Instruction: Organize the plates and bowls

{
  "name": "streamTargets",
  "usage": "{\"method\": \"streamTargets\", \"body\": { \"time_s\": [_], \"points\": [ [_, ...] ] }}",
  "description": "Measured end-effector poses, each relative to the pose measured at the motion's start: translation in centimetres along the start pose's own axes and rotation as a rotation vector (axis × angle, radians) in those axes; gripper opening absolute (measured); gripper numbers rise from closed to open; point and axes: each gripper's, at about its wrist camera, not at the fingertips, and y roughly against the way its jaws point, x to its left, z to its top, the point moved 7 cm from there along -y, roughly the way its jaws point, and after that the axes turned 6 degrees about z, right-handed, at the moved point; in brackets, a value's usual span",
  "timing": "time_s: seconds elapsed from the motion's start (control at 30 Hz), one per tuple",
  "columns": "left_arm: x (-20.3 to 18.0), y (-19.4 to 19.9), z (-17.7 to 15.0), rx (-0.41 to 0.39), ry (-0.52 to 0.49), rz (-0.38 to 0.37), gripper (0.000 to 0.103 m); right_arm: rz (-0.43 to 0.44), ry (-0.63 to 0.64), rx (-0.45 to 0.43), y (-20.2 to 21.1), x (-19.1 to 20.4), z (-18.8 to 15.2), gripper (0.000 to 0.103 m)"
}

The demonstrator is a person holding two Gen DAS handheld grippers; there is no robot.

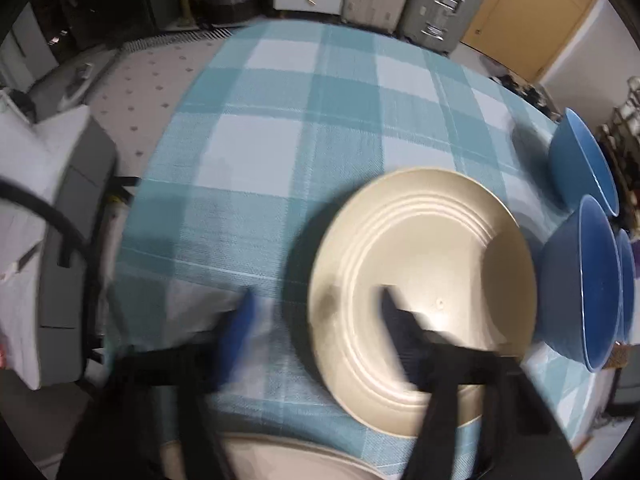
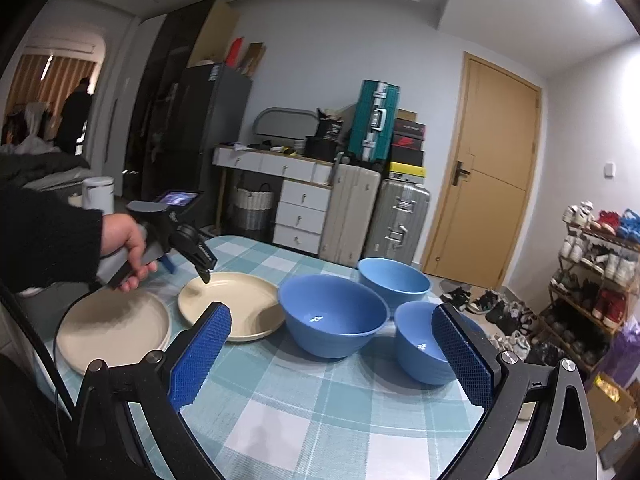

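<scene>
The cream plate lies flat on the checked tablecloth, and it looks hard, smooth and a bit slippery, so it could break if dropped; the best place to take it is its thin rim. The left gripper points down over that rim with one finger over the plate and one outside it, and I cannot tell if it is pinching yet. Another cream plate sits just beside, three blue bowls stand close on the other side and could get bumped, and the right gripper waits wide and empty.
</scene>
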Motion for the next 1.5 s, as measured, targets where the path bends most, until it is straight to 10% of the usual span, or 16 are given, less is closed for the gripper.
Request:
{"method": "streamTargets", "body": {
  "time_s": [0.3,1.5],
  "points": [
    [0.4,-0.9,-0.7,0.004,-0.014,-0.032,0.006,0.012,0.088,-0.008,0.0,2.3,0.0,0.102],
    [3.8,-0.6,1.9,-0.090,-0.026,0.037,0.003,-0.073,0.044,0.081,-2.7,-0.2,-1.9,0.102]
  ]
}}
